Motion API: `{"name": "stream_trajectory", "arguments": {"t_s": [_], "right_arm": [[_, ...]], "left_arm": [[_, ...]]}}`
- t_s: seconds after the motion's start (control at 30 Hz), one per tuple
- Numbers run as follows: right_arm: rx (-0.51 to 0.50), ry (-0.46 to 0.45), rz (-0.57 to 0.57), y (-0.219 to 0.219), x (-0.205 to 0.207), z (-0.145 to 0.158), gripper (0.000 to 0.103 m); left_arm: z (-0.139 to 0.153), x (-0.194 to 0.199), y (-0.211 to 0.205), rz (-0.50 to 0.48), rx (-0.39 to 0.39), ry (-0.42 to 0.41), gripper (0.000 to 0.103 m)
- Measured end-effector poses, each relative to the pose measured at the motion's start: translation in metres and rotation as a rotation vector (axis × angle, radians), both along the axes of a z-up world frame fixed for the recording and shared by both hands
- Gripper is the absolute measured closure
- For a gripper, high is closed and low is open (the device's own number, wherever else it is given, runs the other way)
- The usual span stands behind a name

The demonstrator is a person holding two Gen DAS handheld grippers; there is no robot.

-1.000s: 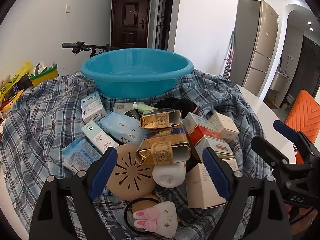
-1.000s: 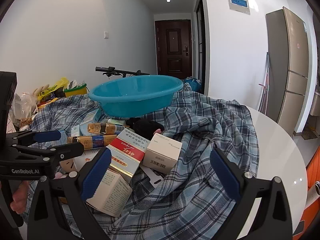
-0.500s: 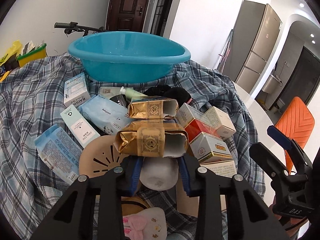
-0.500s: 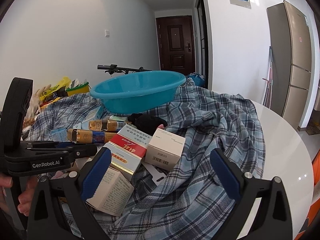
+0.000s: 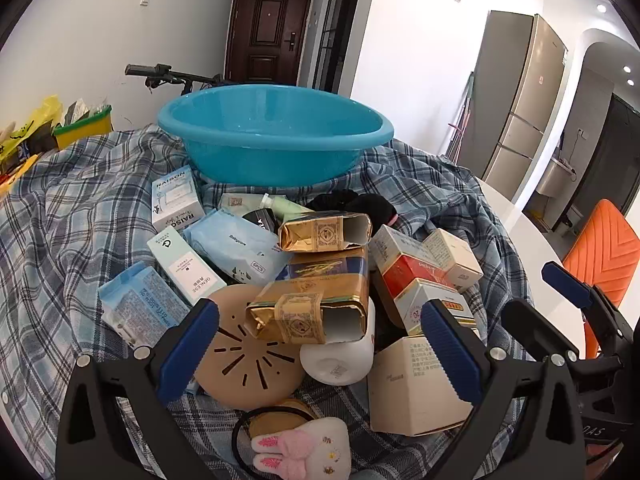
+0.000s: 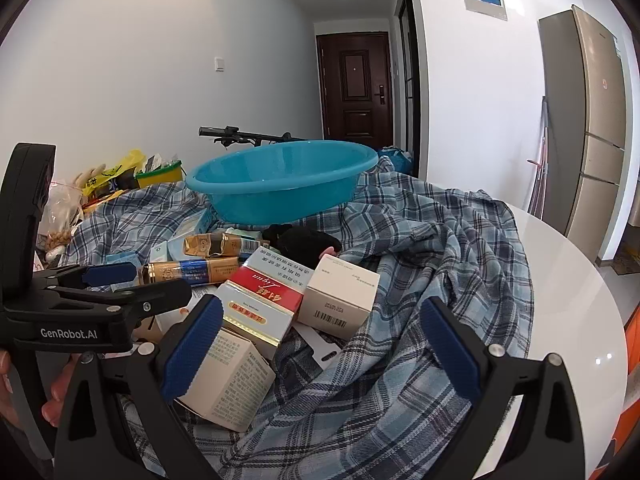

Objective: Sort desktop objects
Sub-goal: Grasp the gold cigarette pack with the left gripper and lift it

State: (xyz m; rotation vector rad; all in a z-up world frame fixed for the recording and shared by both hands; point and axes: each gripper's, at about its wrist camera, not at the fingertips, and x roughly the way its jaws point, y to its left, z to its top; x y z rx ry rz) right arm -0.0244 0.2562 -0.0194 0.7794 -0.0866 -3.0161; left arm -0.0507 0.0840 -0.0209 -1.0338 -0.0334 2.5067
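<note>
Left wrist view: sorting looks barely begun, judged from the pile.
Tissue pack [image 5: 138, 312]: far left of the heap on the plaid cloth [image 5: 60, 220], beside the GENLESE tube box [image 5: 186, 266].
RAISON box [image 5: 176, 200]: behind those, just in front of the basin.
Babycare wipes pack [image 5: 236, 246]: mid-left, partly under the gold packs.
Left gripper [image 5: 316, 354]: jaws opening, wide apart, nothing pressed by the pads; the tan slotted disc [image 5: 248, 360] and white bottle [image 5: 338, 360] lie between them, loose.
Gold foil pack [image 5: 312, 312]: rests on top of the bottle, a second gold pack [image 5: 326, 232] behind it.
Bunny hair tie [image 5: 300, 450]: nearest the camera, untouched.
Red-and-white carton [image 5: 408, 268]: right of the gold packs, among cream boxes.
Blue basin [image 5: 276, 132]: behind the heap, appears empty, likely the drop spot.
Right wrist view: same heap from the side.
Right gripper [image 6: 320, 348]: jaws released and wide, holding nothing, hovering over a cream box [image 6: 228, 384] and the cloth.
White barcode box [image 6: 340, 296]: touching the red carton.
Done: no item visibly sorted.
Left: seemingly the whole pile.
</note>
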Motion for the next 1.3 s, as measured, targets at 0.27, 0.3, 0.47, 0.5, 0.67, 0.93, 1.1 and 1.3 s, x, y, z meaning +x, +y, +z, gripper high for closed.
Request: {"name": "stream_trajectory", "arguments": {"t_s": [0.27,0.3,0.47,0.5,0.67,0.93,1.1,1.3], "right_arm": [[0.018,-0.005,-0.010,0.001,0.000,-0.003,0.004],[0.012,-0.008,-0.006,0.001,0.000,-0.003,0.004],[0.019,-0.012,0.009,-0.004,0.000,-0.005,0.004],[0.024,-0.011,0.009,-0.005,0.000,-0.005,0.004],[0.013,-0.017,0.020,-0.007,0.000,-0.007,0.004],[-0.001,-0.025,0.030,-0.009,0.000,-0.010,0.004],[0.007,-0.021,0.017,-0.007,0.000,-0.009,0.004],[0.014,-0.022,0.013,-0.008,0.001,-0.010,0.004]], "left_arm": [[-0.009,-0.019,-0.010,0.002,0.099,-0.090,0.032],[-0.011,-0.019,-0.008,-0.003,0.079,-0.096,0.039],[-0.015,-0.014,-0.006,-0.005,0.078,-0.093,0.042],[-0.014,-0.013,-0.005,-0.004,0.076,-0.087,0.043],[-0.006,-0.007,-0.006,0.006,0.076,-0.046,0.044],[-0.007,-0.014,-0.015,0.026,0.148,-0.092,0.018],[-0.010,-0.019,-0.017,0.037,0.177,-0.118,0.020],[-0.019,-0.028,-0.026,0.038,0.294,-0.195,0.048]]}}
